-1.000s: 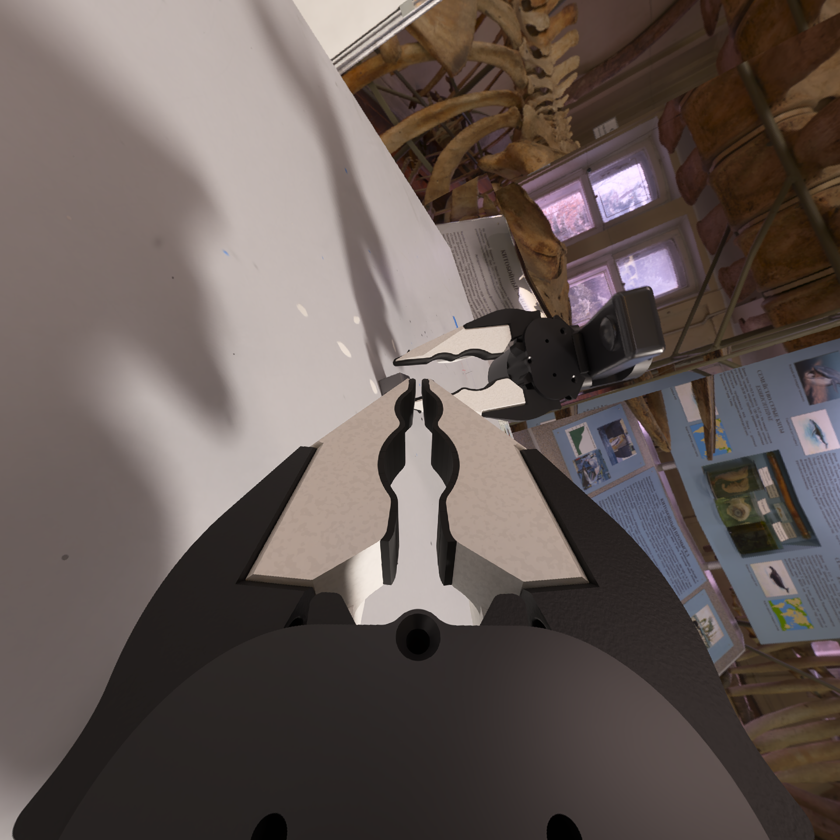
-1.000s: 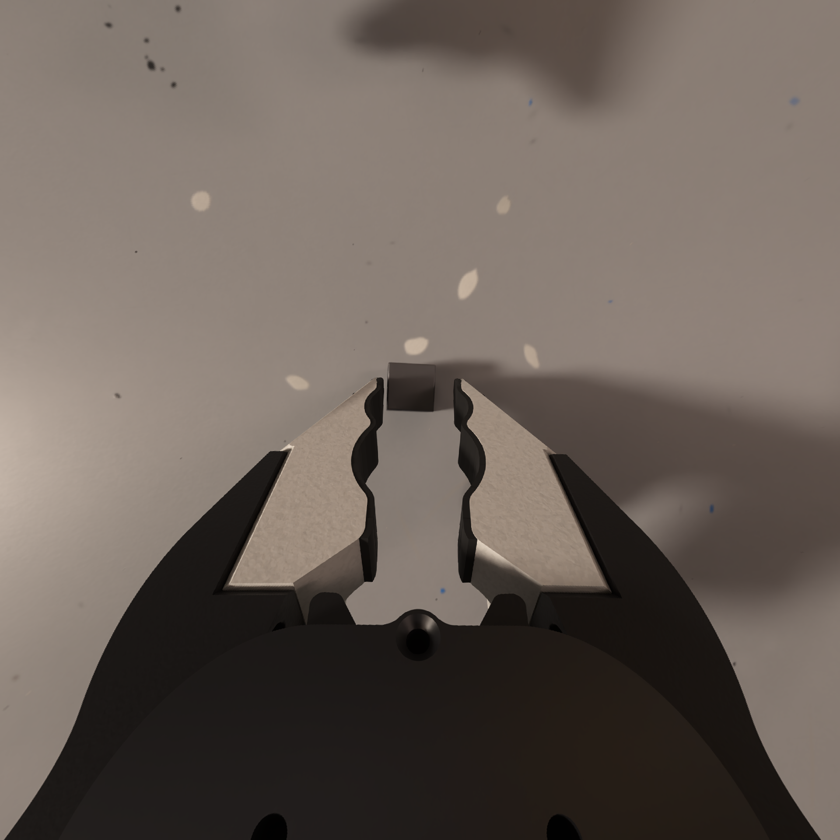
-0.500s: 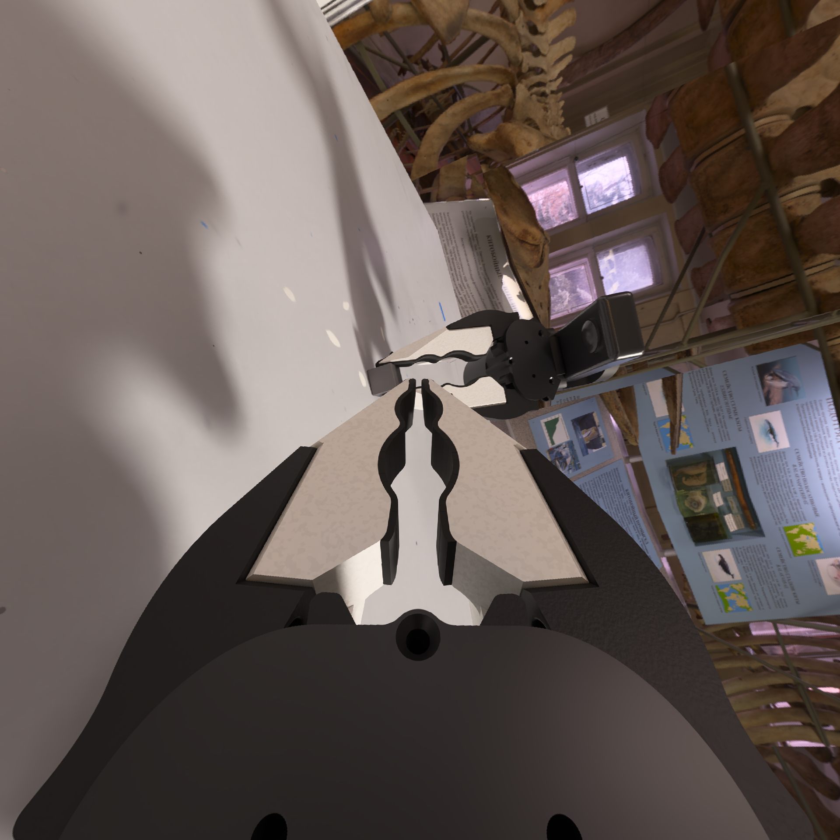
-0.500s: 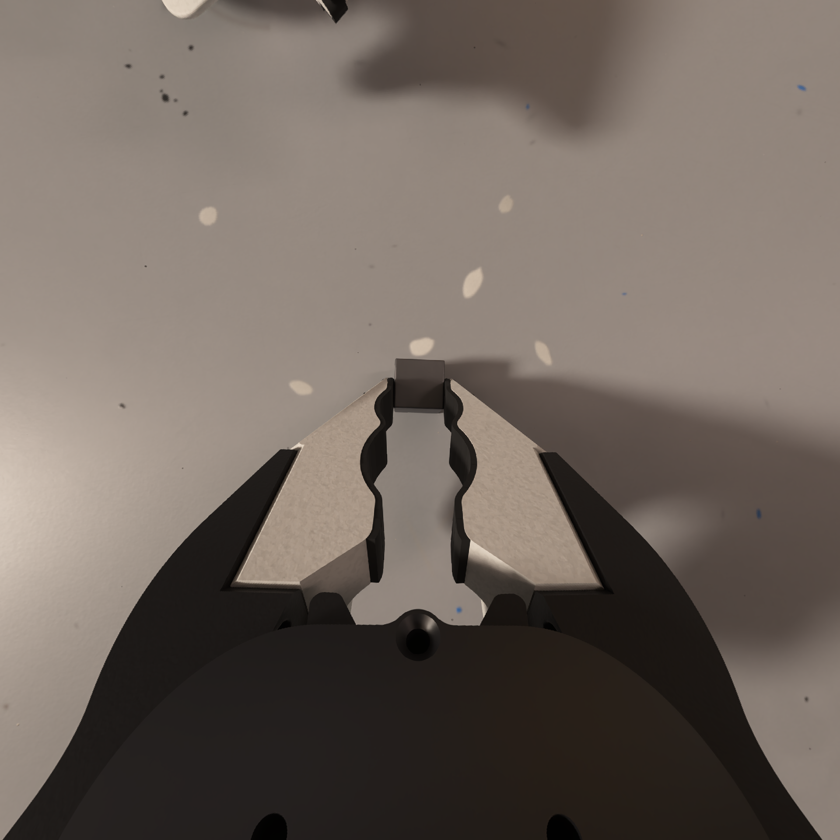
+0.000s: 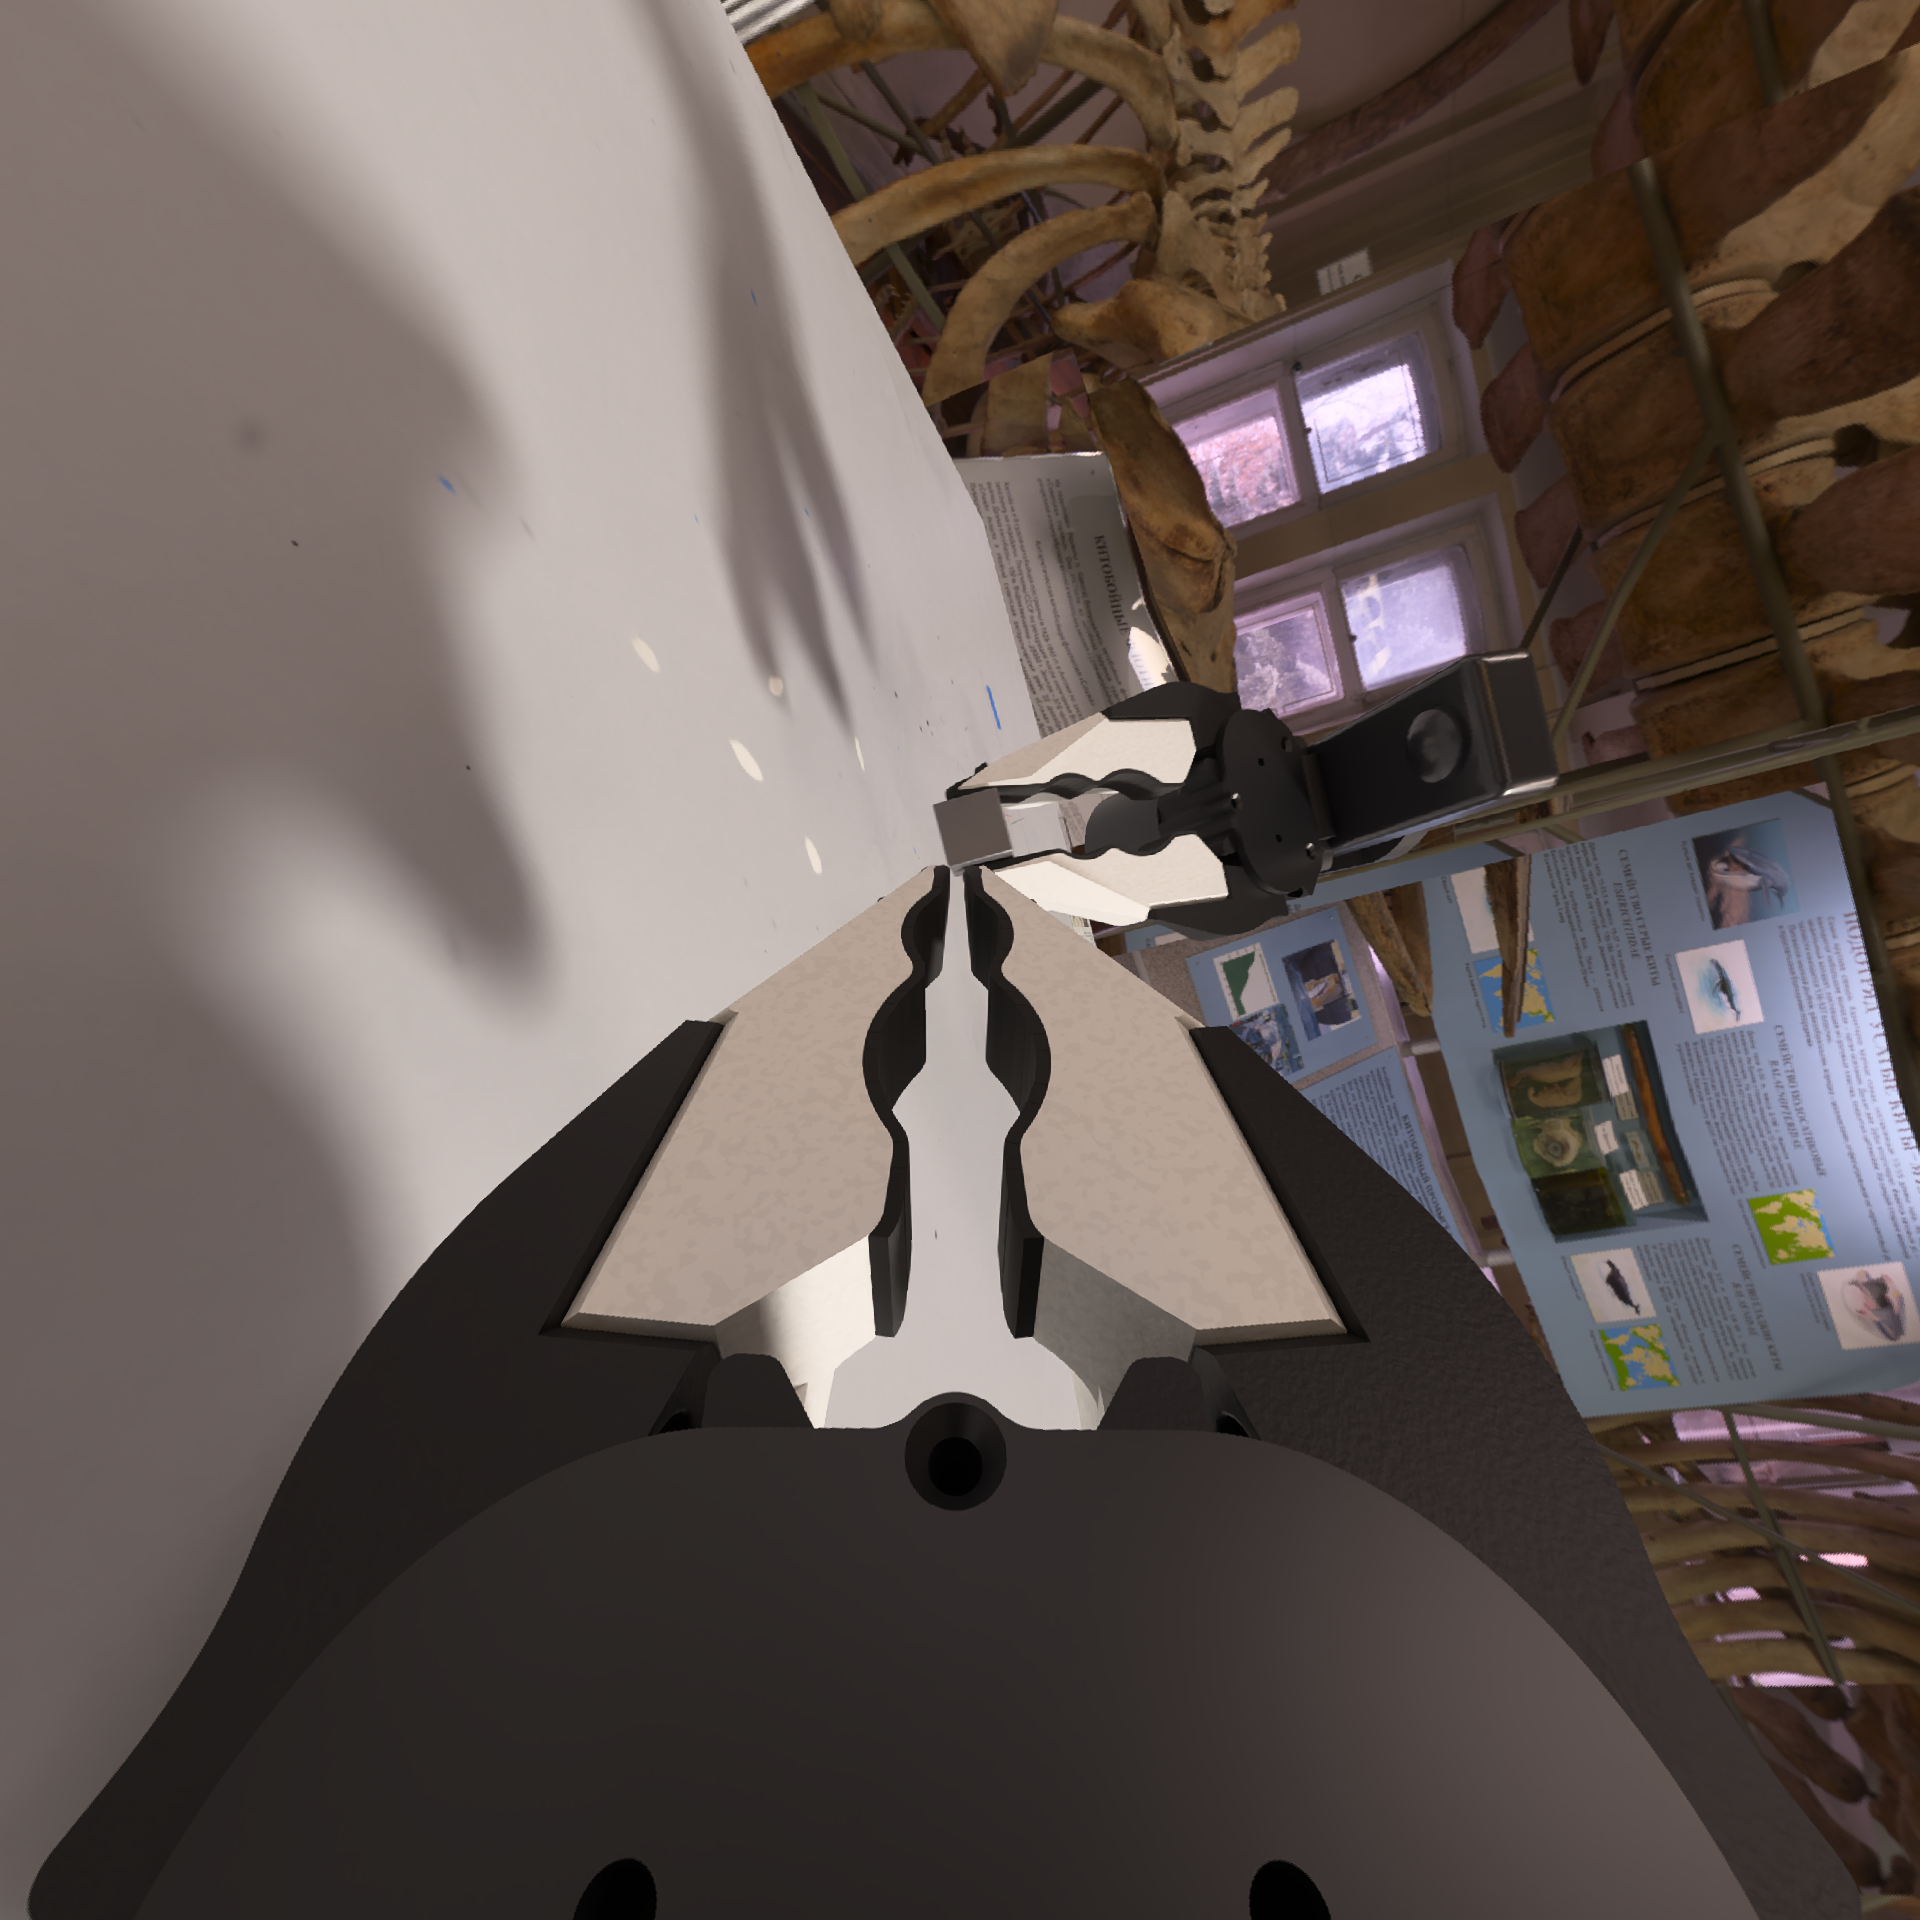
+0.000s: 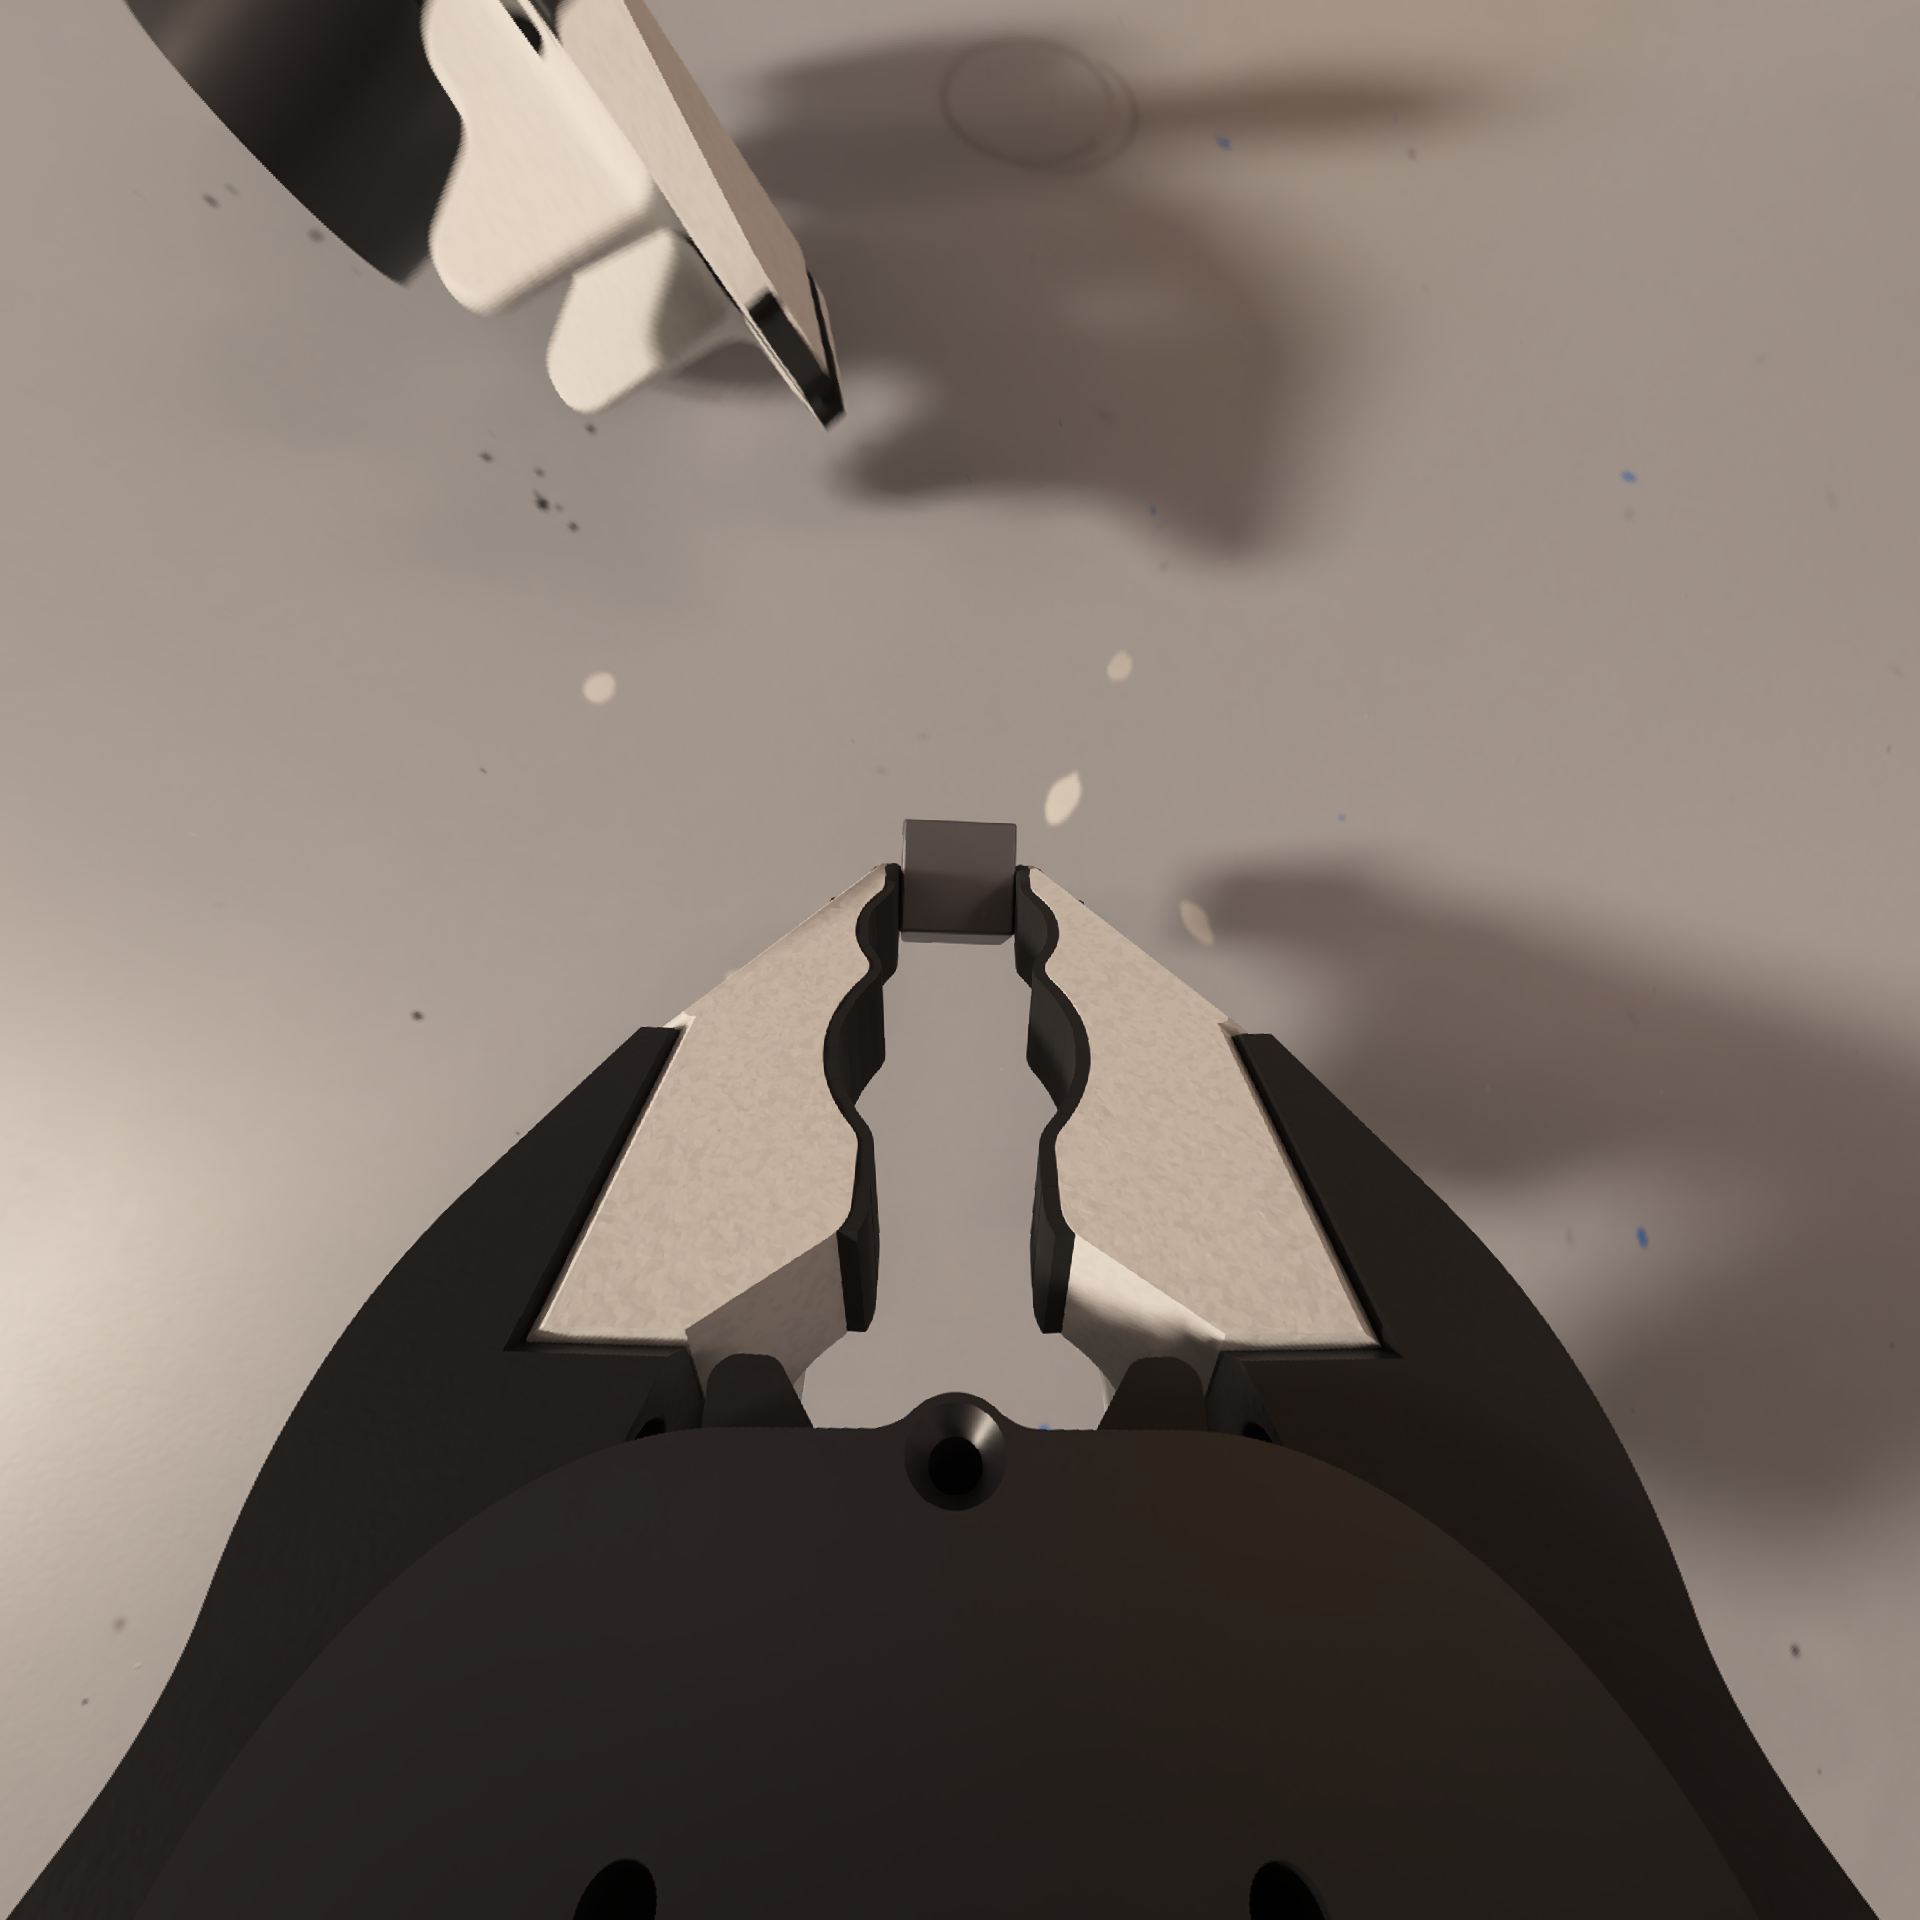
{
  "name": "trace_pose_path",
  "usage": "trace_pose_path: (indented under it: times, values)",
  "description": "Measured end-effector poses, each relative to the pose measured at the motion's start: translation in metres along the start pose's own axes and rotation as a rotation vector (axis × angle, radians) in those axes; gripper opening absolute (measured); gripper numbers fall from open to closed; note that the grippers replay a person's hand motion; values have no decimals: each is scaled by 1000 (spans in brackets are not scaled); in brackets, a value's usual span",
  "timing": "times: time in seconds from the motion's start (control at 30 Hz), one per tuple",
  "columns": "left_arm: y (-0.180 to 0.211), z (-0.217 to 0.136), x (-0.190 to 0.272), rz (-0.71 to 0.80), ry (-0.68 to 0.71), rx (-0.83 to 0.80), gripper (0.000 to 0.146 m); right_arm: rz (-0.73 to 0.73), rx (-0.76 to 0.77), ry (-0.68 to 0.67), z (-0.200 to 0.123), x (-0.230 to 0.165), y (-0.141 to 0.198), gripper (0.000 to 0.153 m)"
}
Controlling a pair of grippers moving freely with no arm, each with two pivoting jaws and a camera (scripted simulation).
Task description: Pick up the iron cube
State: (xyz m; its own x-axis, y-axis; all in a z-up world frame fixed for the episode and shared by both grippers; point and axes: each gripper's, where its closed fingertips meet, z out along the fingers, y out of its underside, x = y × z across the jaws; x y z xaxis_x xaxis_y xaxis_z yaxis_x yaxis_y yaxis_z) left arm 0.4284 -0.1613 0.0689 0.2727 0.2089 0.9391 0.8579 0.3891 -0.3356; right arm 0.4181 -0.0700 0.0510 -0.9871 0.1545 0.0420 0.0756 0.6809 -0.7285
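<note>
The iron cube (image 6: 957, 879) is a small dull grey block. My right gripper (image 6: 957, 883) is shut on it at the fingertips and holds it above the white table (image 6: 312, 727). The left wrist view shows the same cube (image 5: 972, 831) in the right gripper (image 5: 997, 826), lifted off the table (image 5: 416, 623). My left gripper (image 5: 956, 883) is shut and empty, its tips just below the held cube. The left gripper's fingers also show in the right wrist view (image 6: 727, 260) at the upper left.
The white table carries small pale flecks (image 6: 1062, 798), dark specks (image 6: 540, 504) and gripper shadows. Beyond the table's edge stand whale skeletons (image 5: 1143, 208), windows (image 5: 1330, 436) and blue display panels (image 5: 1662, 1091).
My right gripper closed on the iron cube and raised it off the table. The left gripper's fingers came into the right wrist view at the upper left.
</note>
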Motion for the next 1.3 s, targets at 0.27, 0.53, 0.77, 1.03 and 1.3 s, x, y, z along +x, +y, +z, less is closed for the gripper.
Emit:
trace_pose_path:
  times: [0.27, 0.53, 0.77, 1.03, 1.3]
  values:
    - [3, 1, 5, -4, 29, -6, 3, -1, 57, -73, -5, -8, -23, 21]
    - [4, 2, 8, -16, 53, -14, 3, -10, 62, -71, -6, -13, -26, 21]
    - [4, 2, 9, -14, 52, -14, 3, -30, 48, -56, -1, -15, -22, 21]
    - [5, 3, 7, -18, 49, -16, 3, -18, 69, -66, -3, -15, -24, 21]
    - [6, 5, 7, -22, 50, -21, 3, -20, 59, -69, 0, -17, -20, 21]
